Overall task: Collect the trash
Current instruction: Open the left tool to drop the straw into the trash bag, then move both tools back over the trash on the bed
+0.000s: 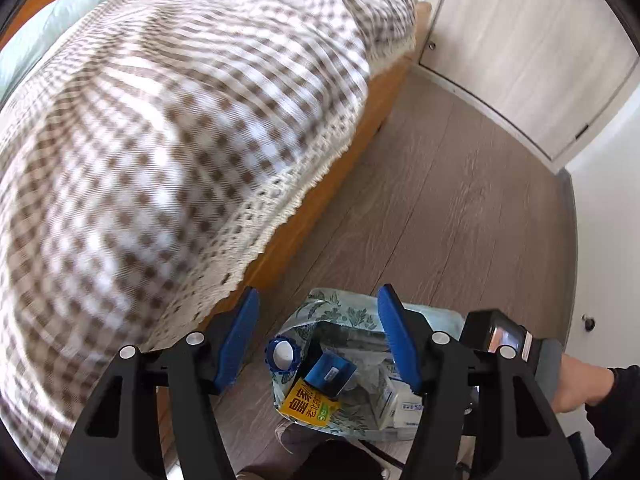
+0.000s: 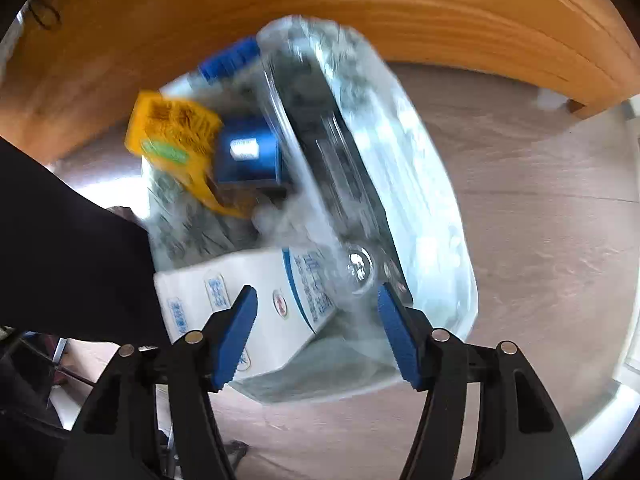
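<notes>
A clear patterned trash bag (image 1: pixel 344 312) stands on the wood floor beside the bed, holding a yellow packet (image 1: pixel 310 402), a small blue box (image 1: pixel 332 372), a blue-capped bottle (image 1: pixel 282 354) and a white carton (image 1: pixel 404 404). My left gripper (image 1: pixel 318 344) is open and empty above the bag. In the right wrist view the bag (image 2: pixel 432 216) is blurred, with the yellow packet (image 2: pixel 176 136), blue box (image 2: pixel 250 156) and white carton (image 2: pixel 248 292) inside. My right gripper (image 2: pixel 316 336) is open and empty just over the carton and the bag's near edge.
A bed with a brown-and-white checked cover (image 1: pixel 168 140) fills the left; its wooden frame (image 2: pixel 280 12) runs close behind the bag. White cupboard doors (image 1: pixel 520 40) stand at the far right. Bare wood floor (image 1: pixel 460 208) lies between them. My dark sleeve (image 2: pixel 72 256) is at left.
</notes>
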A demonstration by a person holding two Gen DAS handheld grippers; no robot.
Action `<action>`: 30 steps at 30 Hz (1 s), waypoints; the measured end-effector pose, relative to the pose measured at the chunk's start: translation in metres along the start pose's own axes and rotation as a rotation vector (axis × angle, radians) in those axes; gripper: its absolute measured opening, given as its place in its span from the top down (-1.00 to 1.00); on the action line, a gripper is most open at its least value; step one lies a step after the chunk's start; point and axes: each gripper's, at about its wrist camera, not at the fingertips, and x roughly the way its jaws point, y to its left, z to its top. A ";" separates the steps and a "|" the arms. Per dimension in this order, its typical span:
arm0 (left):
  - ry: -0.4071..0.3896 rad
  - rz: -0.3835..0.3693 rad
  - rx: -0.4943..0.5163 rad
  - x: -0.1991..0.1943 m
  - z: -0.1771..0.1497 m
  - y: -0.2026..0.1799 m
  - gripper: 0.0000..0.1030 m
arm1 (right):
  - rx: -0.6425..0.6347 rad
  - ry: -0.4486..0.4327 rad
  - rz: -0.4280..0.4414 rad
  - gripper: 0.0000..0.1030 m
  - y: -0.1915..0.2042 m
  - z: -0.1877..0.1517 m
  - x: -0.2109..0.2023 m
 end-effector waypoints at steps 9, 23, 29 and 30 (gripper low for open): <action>-0.027 -0.033 -0.015 -0.050 -0.007 0.029 -0.15 | 0.137 -0.063 -0.027 -0.18 -0.007 0.012 -0.047; -0.281 -0.054 -0.181 -0.159 -0.050 0.119 -0.25 | 0.149 -0.422 -0.141 -0.27 0.044 0.052 -0.204; -0.337 0.103 -0.414 -0.205 -0.088 0.215 -0.26 | -0.006 -0.529 -0.102 -0.27 0.110 0.110 -0.255; -0.334 0.122 -0.459 -0.209 -0.097 0.233 -0.26 | -0.043 -0.523 -0.082 -0.27 0.124 0.122 -0.257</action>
